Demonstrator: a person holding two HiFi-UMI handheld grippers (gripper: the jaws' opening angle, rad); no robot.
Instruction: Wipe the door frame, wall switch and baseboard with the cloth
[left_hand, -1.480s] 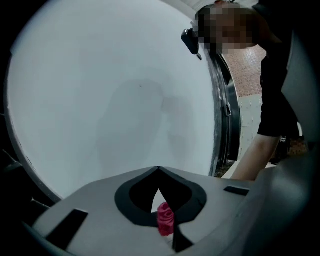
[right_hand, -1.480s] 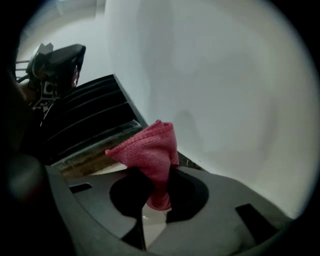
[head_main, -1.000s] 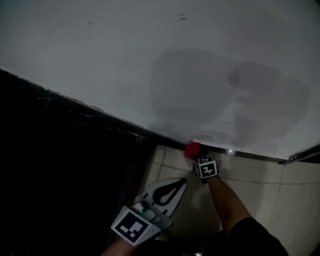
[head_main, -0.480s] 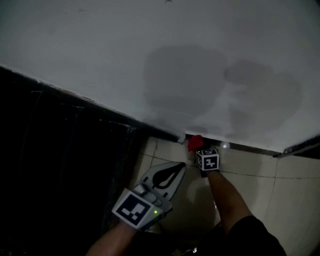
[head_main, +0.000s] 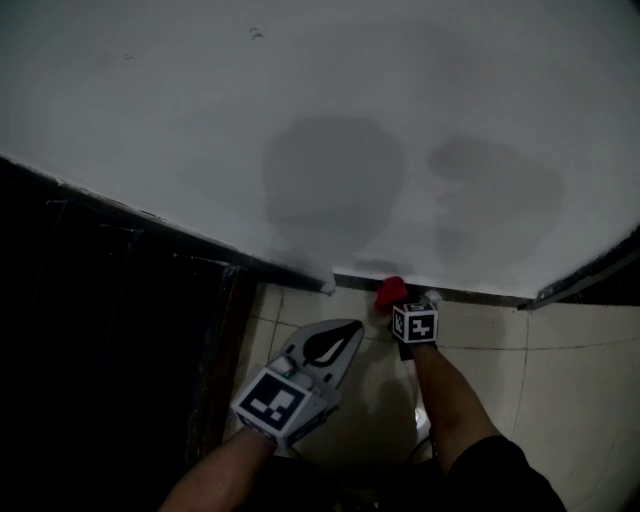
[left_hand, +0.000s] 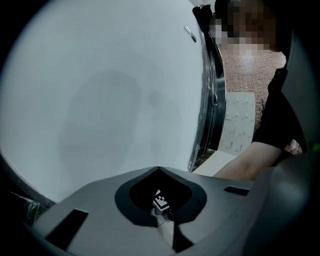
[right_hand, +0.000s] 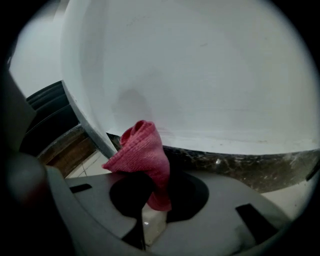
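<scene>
Pinching cloth (right_hand: 142, 150) between right gripper (right_hand: 159, 172) fingers (right_hand: 225, 197) | cloth at baseboard (right_hand: 240, 167)

The head view is dim and flat, and the white wall (head_main: 200, 100) is its only bright surface. Two soft grey shadows (head_main: 325, 180) lie on the wall just above the right gripper (head_main: 398, 303), which suggests the light comes from behind the person. Left of the left gripper (head_main: 345, 335) the frame sinks into near black with little detail. Both gripper views are fisheye, bent at the rims and ringed by black vignette. In the right gripper view the cloth (right_hand: 142, 150) ahead of the jaws is sharp and evenly lit; the grey body nearest the lens is soft.
</scene>
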